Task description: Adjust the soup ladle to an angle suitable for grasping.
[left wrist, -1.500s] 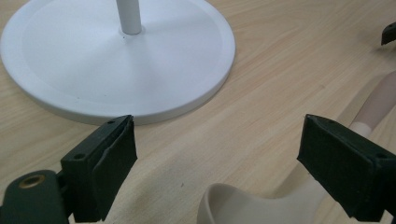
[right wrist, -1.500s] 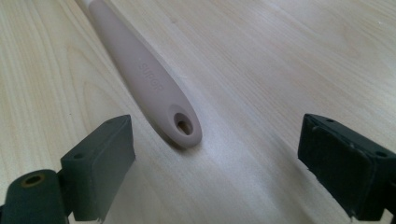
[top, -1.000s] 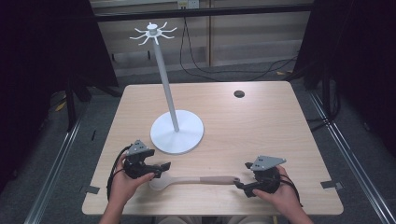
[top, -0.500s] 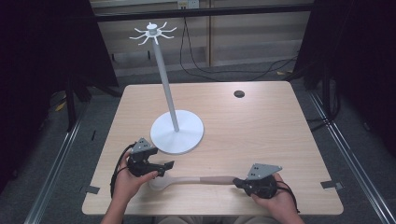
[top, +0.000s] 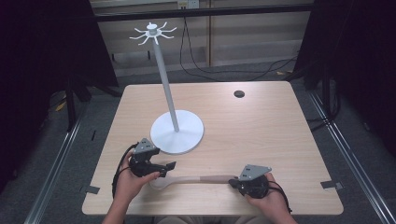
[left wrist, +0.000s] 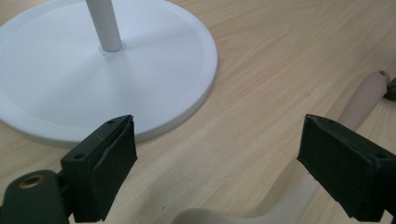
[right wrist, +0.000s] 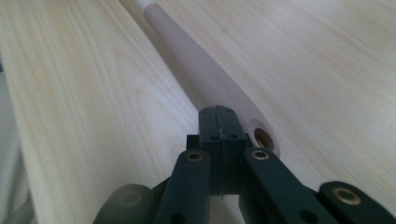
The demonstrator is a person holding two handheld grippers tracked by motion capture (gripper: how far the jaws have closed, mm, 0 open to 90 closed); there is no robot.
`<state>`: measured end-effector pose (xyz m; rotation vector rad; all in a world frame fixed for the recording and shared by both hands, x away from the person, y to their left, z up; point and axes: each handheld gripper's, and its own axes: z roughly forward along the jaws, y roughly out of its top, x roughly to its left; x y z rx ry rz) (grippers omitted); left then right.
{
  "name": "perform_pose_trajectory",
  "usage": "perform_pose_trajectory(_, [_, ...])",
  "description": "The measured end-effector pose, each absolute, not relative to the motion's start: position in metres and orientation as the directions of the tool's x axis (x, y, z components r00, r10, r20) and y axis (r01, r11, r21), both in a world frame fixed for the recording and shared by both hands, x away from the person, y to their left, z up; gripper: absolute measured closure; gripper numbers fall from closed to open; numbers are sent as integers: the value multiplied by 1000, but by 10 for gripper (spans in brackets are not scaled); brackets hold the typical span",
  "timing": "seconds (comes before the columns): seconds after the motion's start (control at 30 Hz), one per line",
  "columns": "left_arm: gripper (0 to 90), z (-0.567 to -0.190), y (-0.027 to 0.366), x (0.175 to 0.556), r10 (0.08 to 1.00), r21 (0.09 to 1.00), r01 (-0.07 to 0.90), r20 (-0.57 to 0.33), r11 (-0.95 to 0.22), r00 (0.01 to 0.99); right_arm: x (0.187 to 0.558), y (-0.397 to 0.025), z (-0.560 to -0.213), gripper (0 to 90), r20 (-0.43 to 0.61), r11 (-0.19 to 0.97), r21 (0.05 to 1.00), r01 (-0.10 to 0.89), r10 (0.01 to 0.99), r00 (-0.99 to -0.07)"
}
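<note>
high view: a spoon (top: 187,180) lies on the counter (top: 261,135) between both claws, near the stand (top: 177,131). left gripper view: left claw (left wrist: 219,163) gapes wide over the spoon's bowl. right gripper view: right claw (right wrist: 219,135) is pressed together, beside the handle's holed end.

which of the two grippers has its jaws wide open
The left gripper: its black jaws stand far apart above the pale beige spoon. The right gripper has its jaws pressed together beside the spoon handle's hole end.
</note>
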<state>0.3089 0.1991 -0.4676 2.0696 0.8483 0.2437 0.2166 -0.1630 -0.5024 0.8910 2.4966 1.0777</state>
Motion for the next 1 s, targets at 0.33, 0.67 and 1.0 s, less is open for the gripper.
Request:
perform_pose_trajectory(0.33, [111, -468, 206, 307, 664, 783, 490, -136, -382, 735, 232, -164, -505, 900, -17, 500, 742, 448, 681, -732])
perform_pose_trajectory(0.67, [111, -466, 209, 307, 670, 787, 493, -140, -372, 729, 253, -162, -506, 900, 28, 446, 745, 495, 721, -692])
perform_pose_trajectory(1.0, [111, -465, 207, 308, 672, 791, 487, -134, -370, 729, 271, -157, -507, 900, 5, 436, 752, 494, 746, -666])
